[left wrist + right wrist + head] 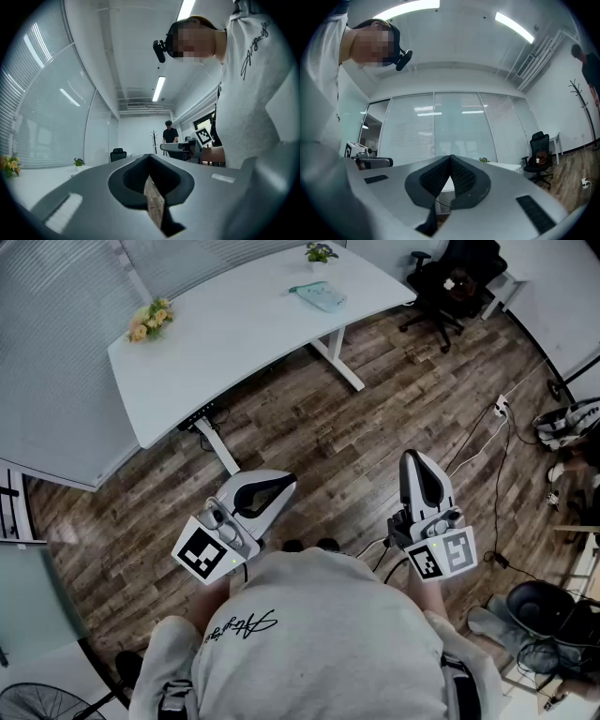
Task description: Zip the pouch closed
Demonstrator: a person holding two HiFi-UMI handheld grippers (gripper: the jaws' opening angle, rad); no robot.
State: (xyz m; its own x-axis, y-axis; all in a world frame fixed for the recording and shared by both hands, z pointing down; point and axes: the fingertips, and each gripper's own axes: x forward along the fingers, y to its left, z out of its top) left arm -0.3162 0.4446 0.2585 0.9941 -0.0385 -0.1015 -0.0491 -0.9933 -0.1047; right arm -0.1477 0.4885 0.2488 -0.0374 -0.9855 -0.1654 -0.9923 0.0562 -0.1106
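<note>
Only illegible cursive script on shirt

A white desk bearing a bunch of yellow flowers and a small green plant stands on a dark wood-plank floor beside blind-covered glass walls, with a black office chair near its far end and strip lights overhead.

Head view overhead; gripper views toward desk
</note>
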